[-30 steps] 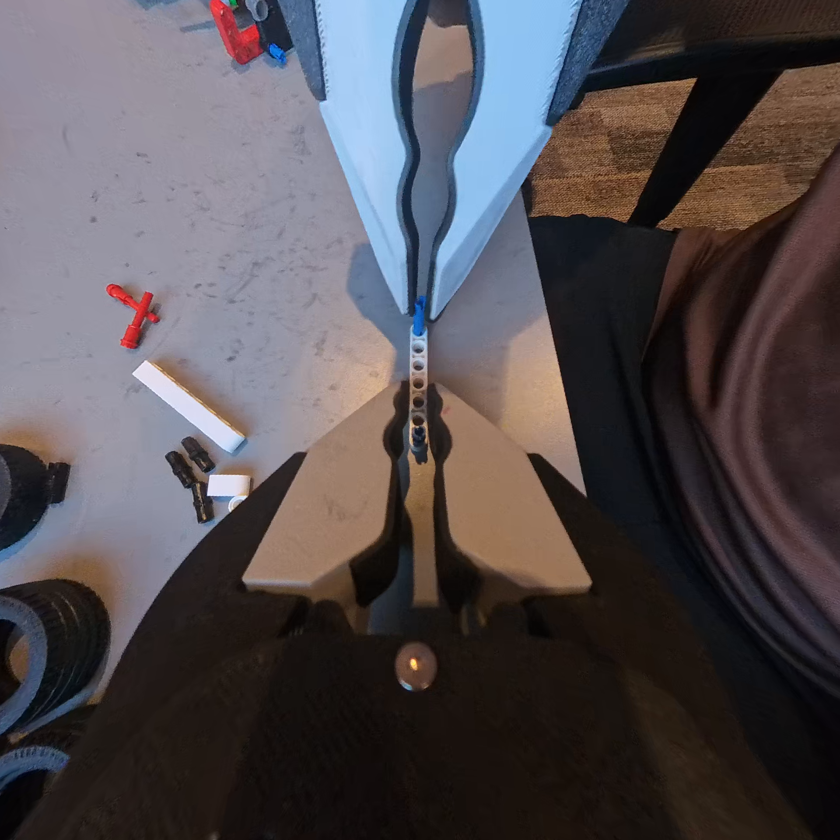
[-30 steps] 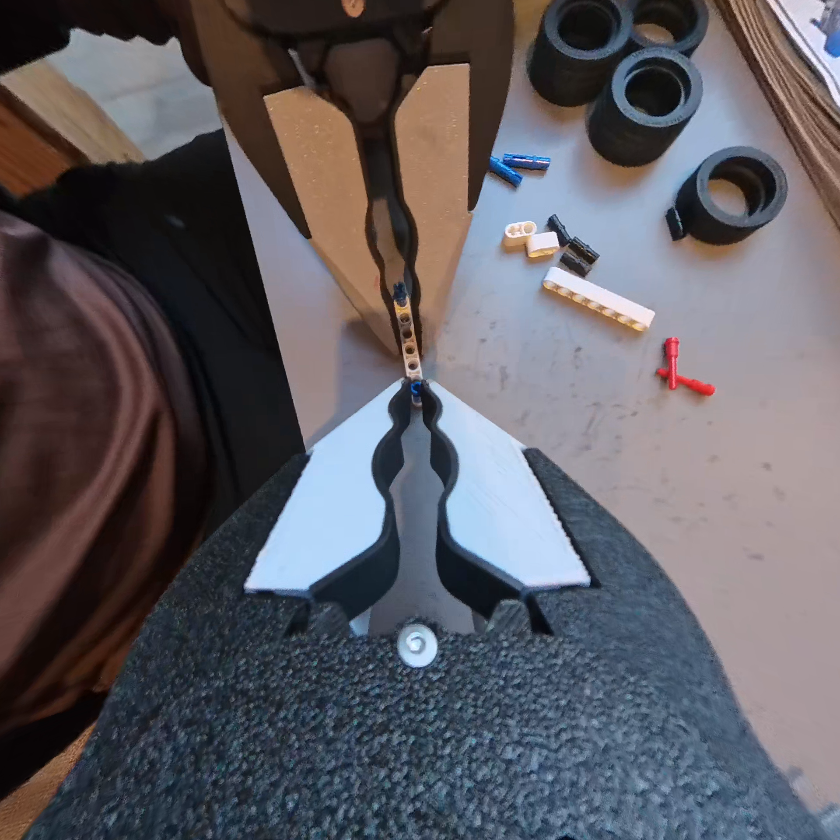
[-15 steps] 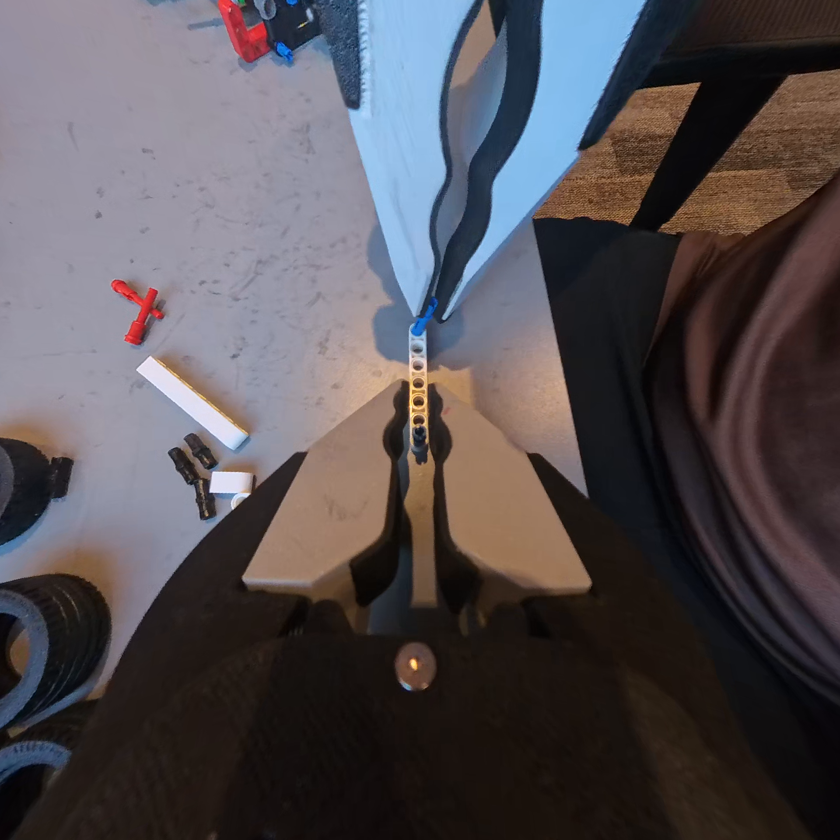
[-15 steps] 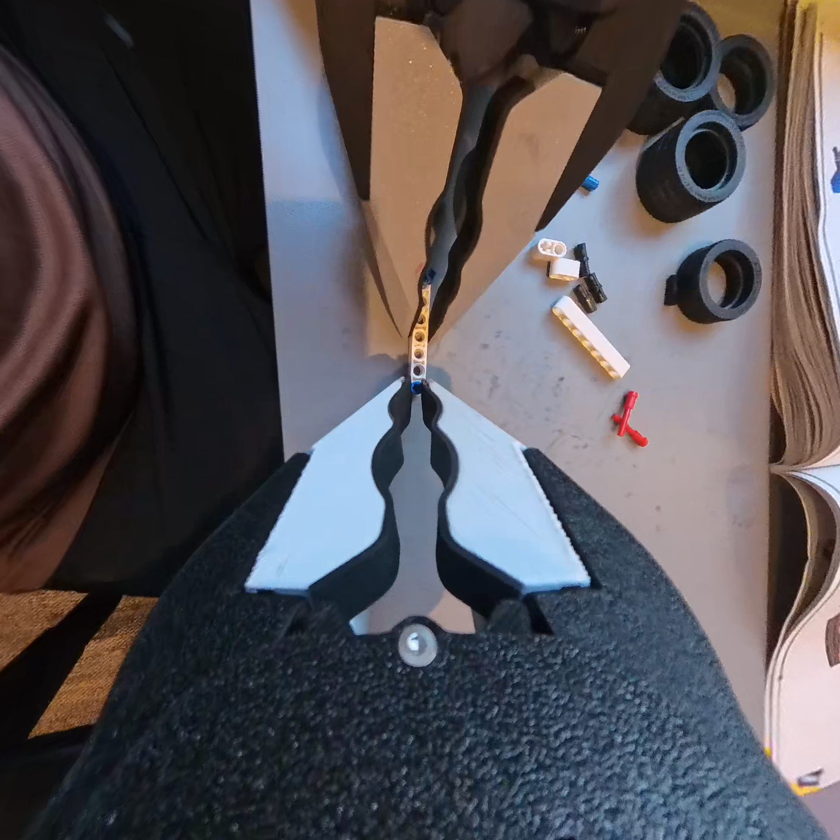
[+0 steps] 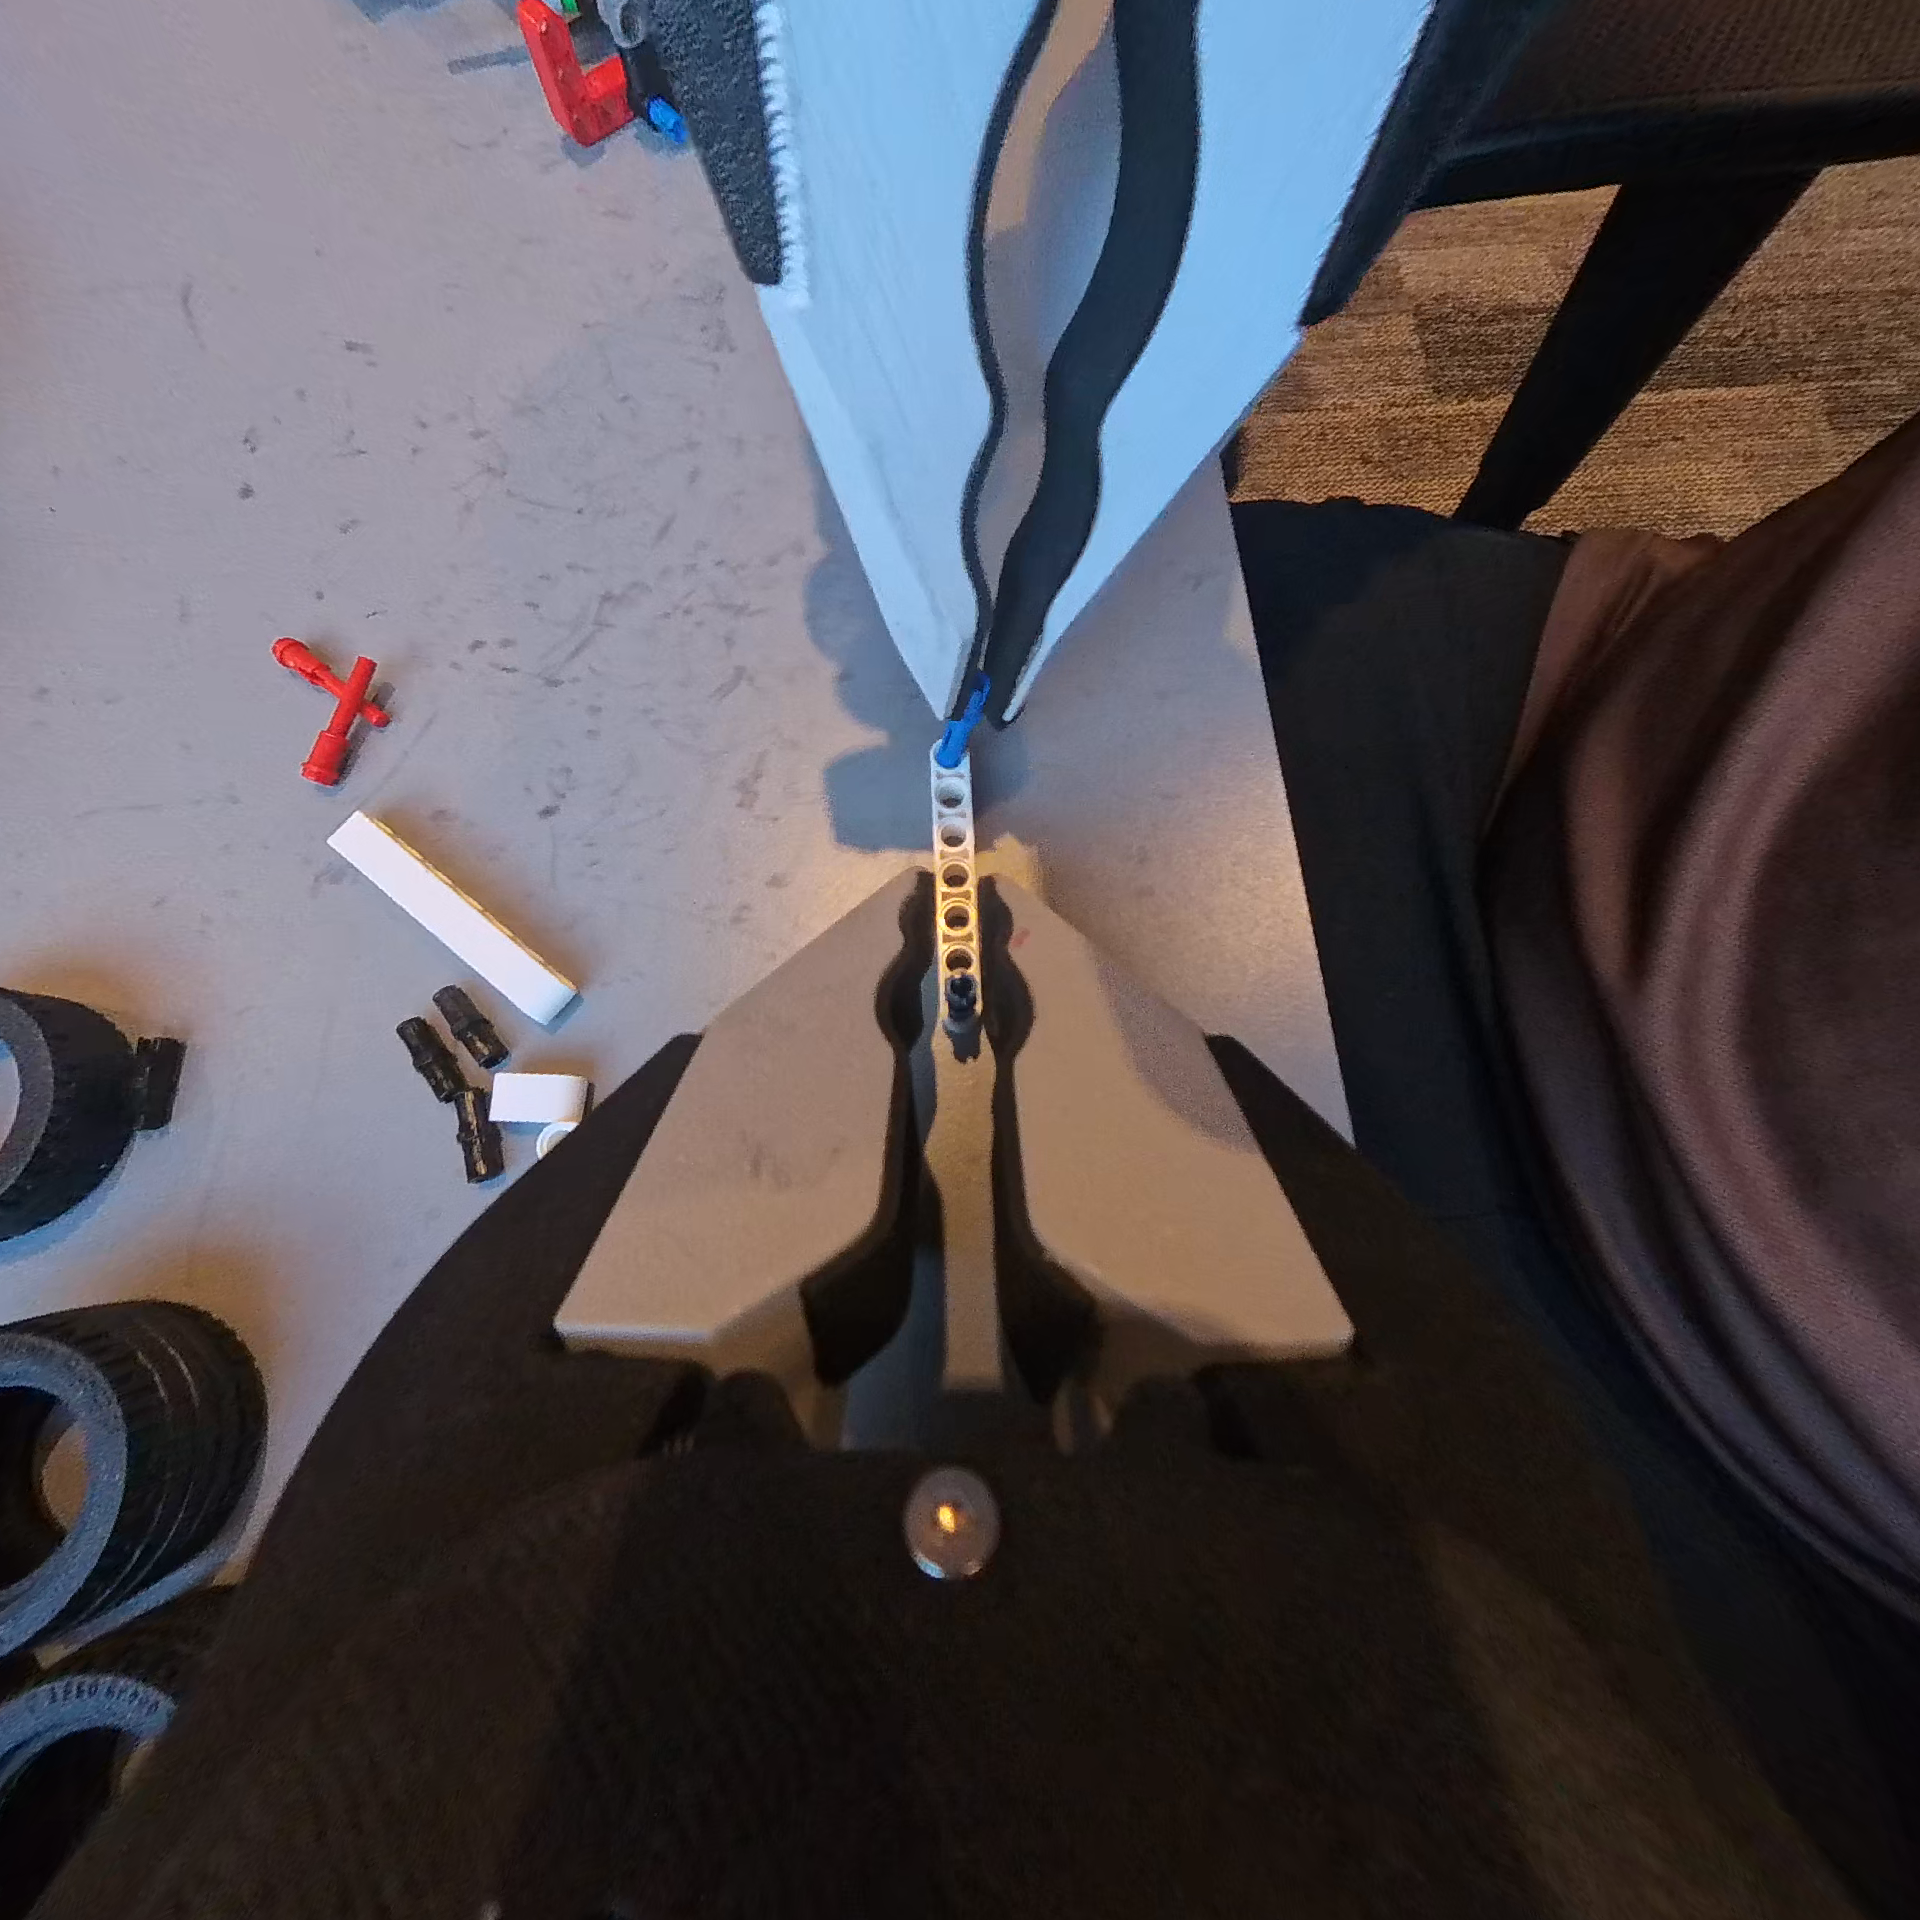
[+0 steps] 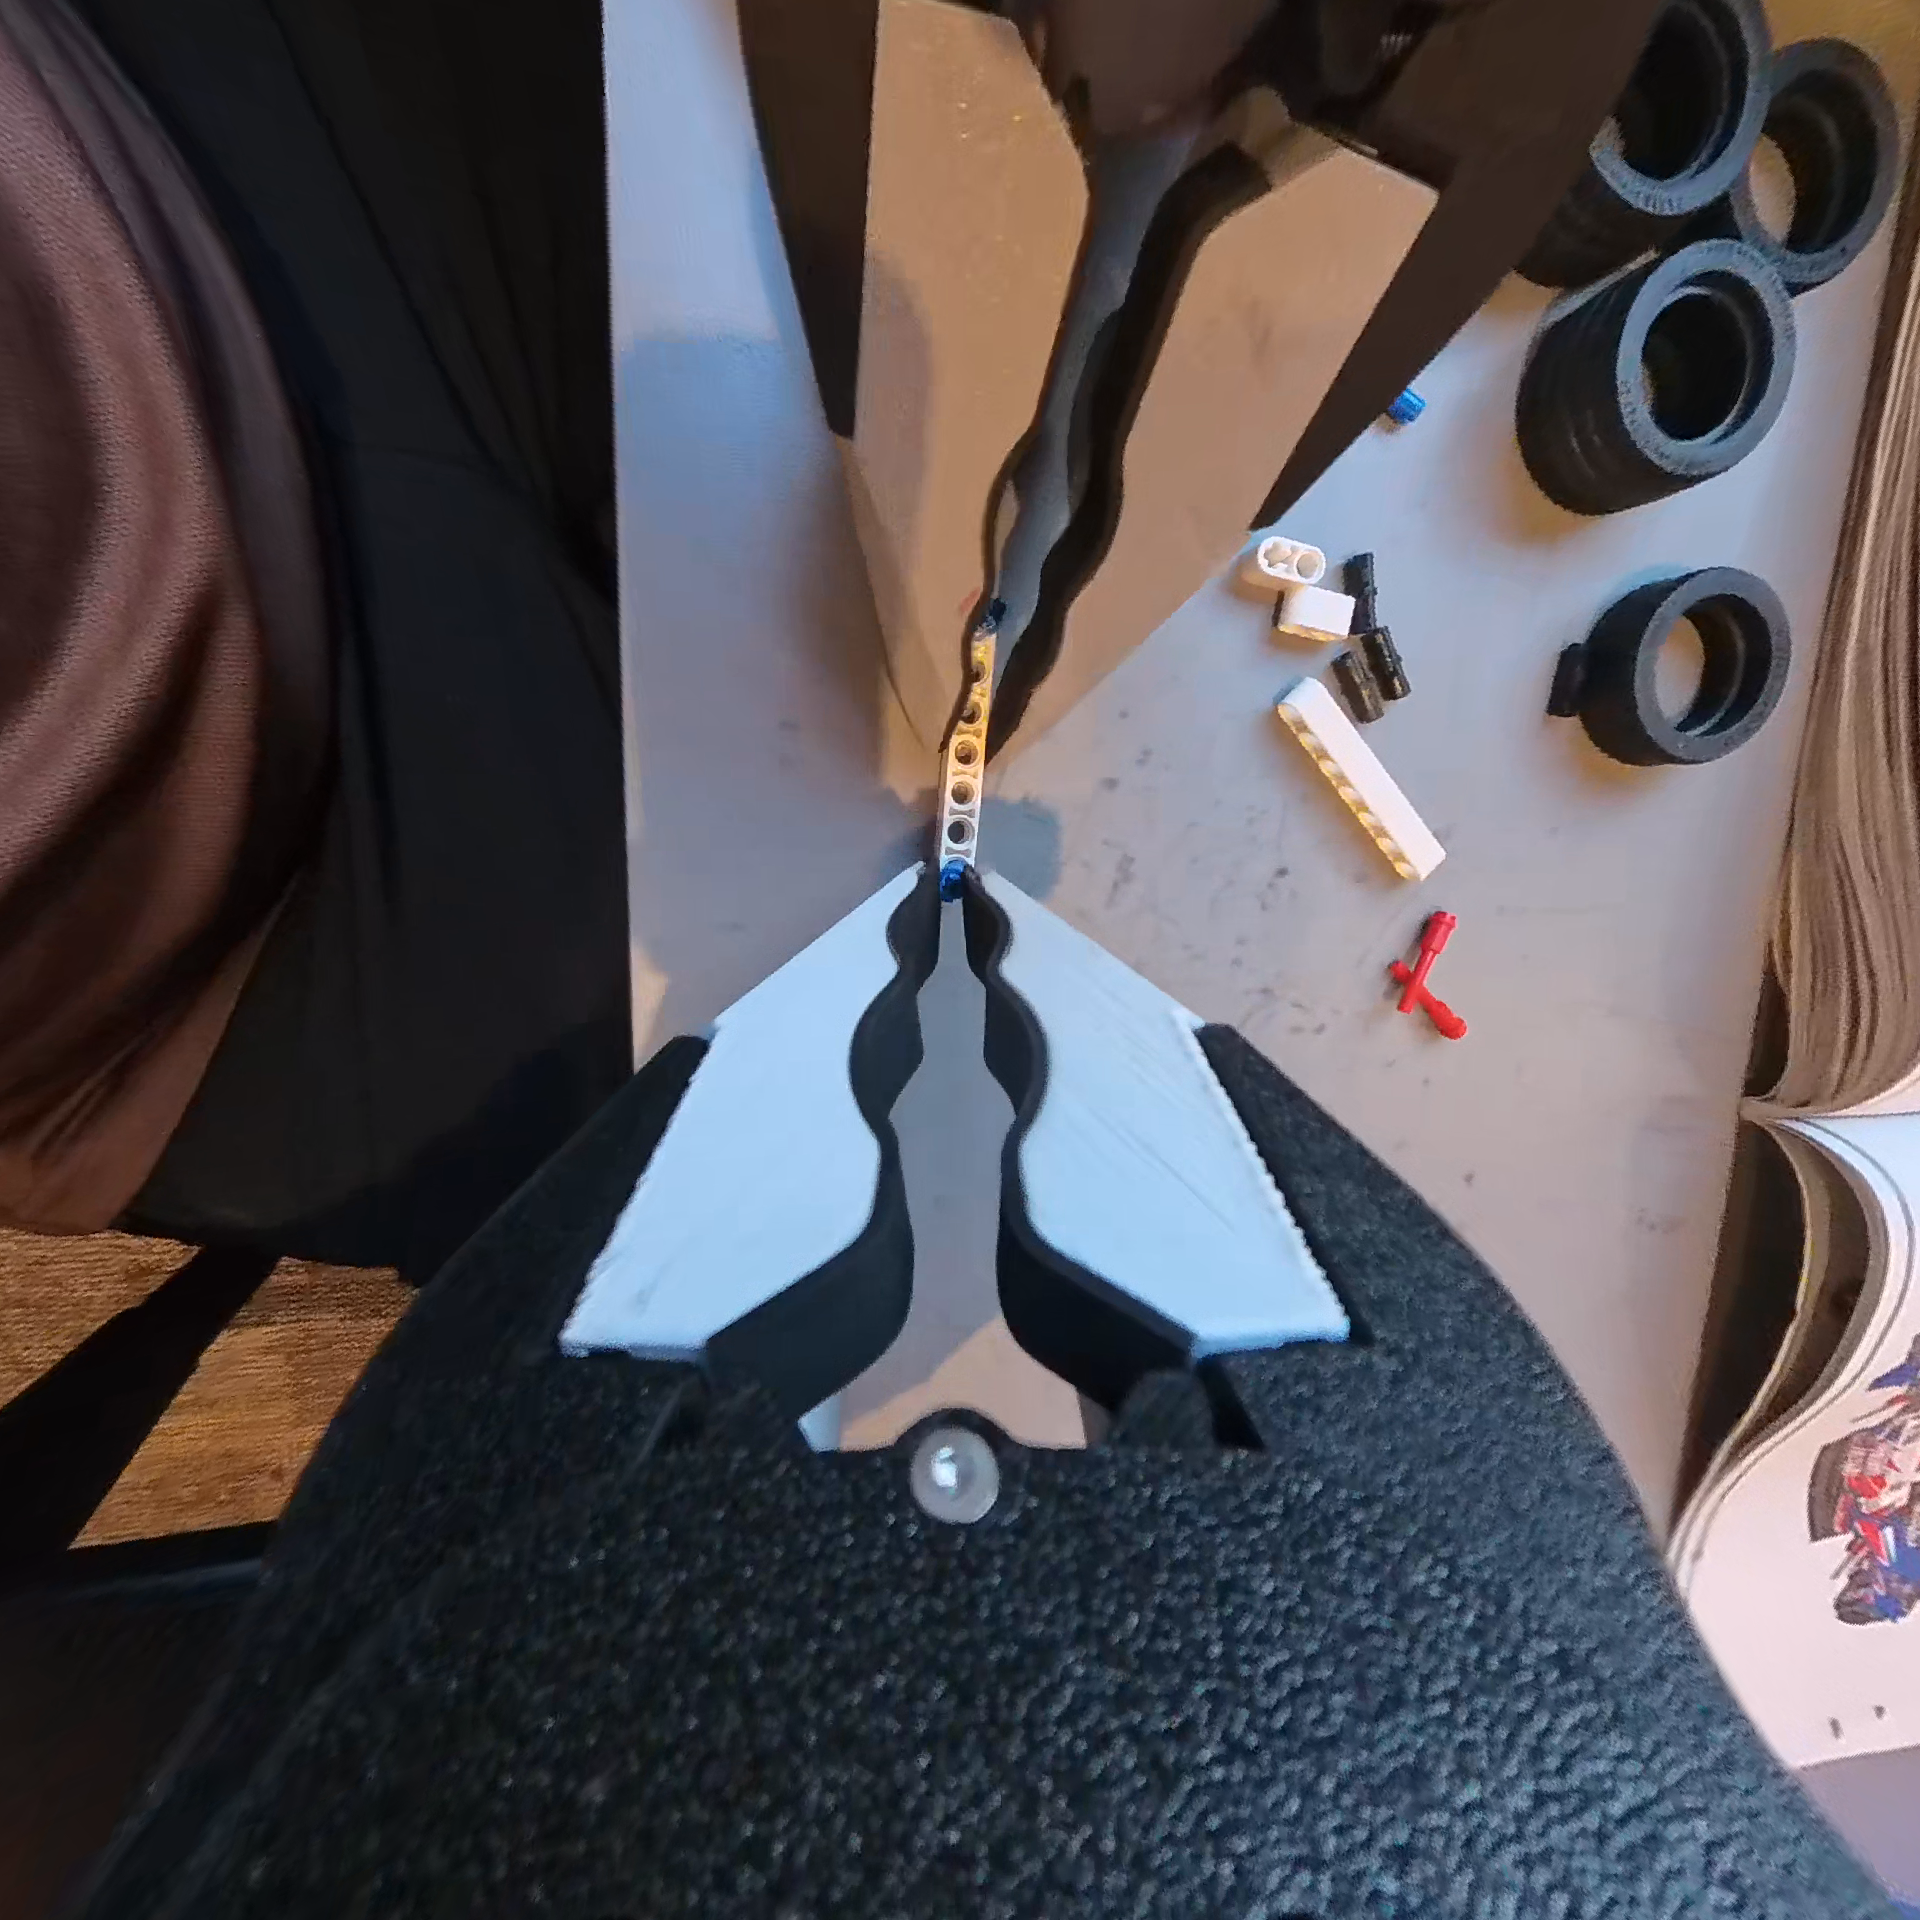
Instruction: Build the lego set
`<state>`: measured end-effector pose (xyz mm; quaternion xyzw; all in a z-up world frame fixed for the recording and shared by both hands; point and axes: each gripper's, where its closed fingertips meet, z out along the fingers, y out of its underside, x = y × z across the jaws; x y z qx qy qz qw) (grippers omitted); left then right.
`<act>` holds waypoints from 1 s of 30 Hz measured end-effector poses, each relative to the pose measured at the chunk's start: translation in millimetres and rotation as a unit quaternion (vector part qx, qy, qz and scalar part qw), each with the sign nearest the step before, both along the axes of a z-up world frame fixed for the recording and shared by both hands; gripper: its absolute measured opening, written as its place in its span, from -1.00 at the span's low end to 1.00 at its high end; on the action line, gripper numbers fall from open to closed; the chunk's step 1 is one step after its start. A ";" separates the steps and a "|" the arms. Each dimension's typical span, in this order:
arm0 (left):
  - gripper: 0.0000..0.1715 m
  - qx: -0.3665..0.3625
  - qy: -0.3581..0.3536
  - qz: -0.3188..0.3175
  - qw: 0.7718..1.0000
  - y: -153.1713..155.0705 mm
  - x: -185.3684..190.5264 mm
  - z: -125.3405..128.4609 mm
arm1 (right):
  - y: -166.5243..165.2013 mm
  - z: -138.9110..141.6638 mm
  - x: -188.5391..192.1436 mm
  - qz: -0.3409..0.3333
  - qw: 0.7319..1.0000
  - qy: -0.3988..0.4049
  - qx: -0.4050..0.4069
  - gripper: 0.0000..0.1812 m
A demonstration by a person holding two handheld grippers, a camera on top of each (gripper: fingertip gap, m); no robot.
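My left gripper [image 5: 954,891] is shut on a thin white beam with holes [image 5: 951,831] and holds it above the table edge. A dark pin [image 5: 962,995] sits in the beam's near end, between the grey fingers. My right gripper [image 6: 951,881] is shut on a blue pin [image 6: 948,881] at the beam's far end [image 6: 961,805]. In the left wrist view the right gripper's white fingers [image 5: 904,436] come down from the top, tilted, and the blue pin [image 5: 961,719] meets the beam's end hole. The two grippers face each other tip to tip.
On the grey table [image 5: 416,416] lie a red cross pin [image 5: 332,709], a white beam [image 5: 452,916], black pins [image 5: 457,1049], a small white piece [image 5: 538,1097] and black tyres [image 6: 1652,384]. A red assembly [image 5: 574,73] sits far off. An open booklet [image 6: 1808,1351] lies right. A person's lap adjoins the edge. Between my left fingertips and the small white piece [image 5: 538,1097] there is roughly 8 centimeters. My right wrist view [image 6: 1318,607] looks at it from another angle.
The right gripper has rolled and tilted while still holding the blue pin at the beam's end. The left gripper and the beam have stayed almost still.
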<state>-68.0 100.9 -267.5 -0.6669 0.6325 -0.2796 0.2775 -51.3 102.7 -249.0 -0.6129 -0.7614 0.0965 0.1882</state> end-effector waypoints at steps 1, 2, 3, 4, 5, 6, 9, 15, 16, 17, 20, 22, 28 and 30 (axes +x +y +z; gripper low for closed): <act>-0.94 0.001 0.000 0.001 1.000 0.5 0.0 0.0 | 0.8 0.0 -0.2 -0.006 1.000 -0.003 -0.004 -0.96; -0.94 0.001 0.000 0.002 1.000 0.7 -0.1 0.0 | 1.4 0.1 -0.6 -0.010 1.000 -0.005 -0.007 -0.96; -0.94 0.001 0.000 0.003 1.000 0.9 -0.1 0.0 | 1.7 0.2 -1.1 -0.016 1.000 -0.006 -0.011 -0.96; -0.94 0.000 0.000 0.004 1.000 1.1 -0.1 0.0 | 2.1 0.2 -1.1 -0.027 0.999 -0.006 -0.019 -0.96; -0.94 0.001 0.000 0.003 1.000 1.0 -0.1 -0.1 | 3.0 -1.1 -0.8 -0.043 0.999 -0.004 -0.030 -0.96; -0.94 0.004 0.000 0.003 1.000 1.1 0.3 -0.2 | 3.6 -4.9 -1.1 -0.062 0.997 0.000 -0.044 -0.96; -0.94 0.007 0.001 0.004 1.000 1.4 0.1 -0.3 | 4.3 -6.2 -2.1 -0.088 0.993 0.018 -0.072 -0.96; -0.95 0.003 0.000 0.007 1.000 2.2 -0.3 0.0 | 4.7 -5.6 -4.5 -0.134 0.982 0.067 -0.116 -0.95; -0.95 0.004 0.000 0.007 1.000 2.3 -0.3 -0.1 | 4.7 -4.4 -5.9 -0.145 0.977 0.089 -0.127 -0.94; -0.95 0.005 0.000 0.006 1.000 2.2 -0.3 0.0 | 4.9 -2.1 -8.2 -0.156 0.971 0.116 -0.137 -0.88; -0.95 0.014 0.000 -0.002 1.000 0.2 -0.5 0.1 | 7.5 5.6 -13.3 -0.188 0.951 0.189 -0.158 -0.72; -0.95 0.022 0.000 -0.009 1.000 -1.0 -1.1 0.2 | 7.7 5.0 -14.5 -0.196 0.943 0.217 -0.161 -0.69; -0.88 0.049 0.001 -0.006 0.999 5.1 -4.5 0.9 | -2.3 -14.0 -17.9 -0.171 0.956 0.202 -0.127 -0.74; -0.83 0.056 0.001 0.009 0.998 10.6 -8.9 1.3 | -9.2 -17.2 -20.1 -0.159 0.960 0.194 -0.124 -0.77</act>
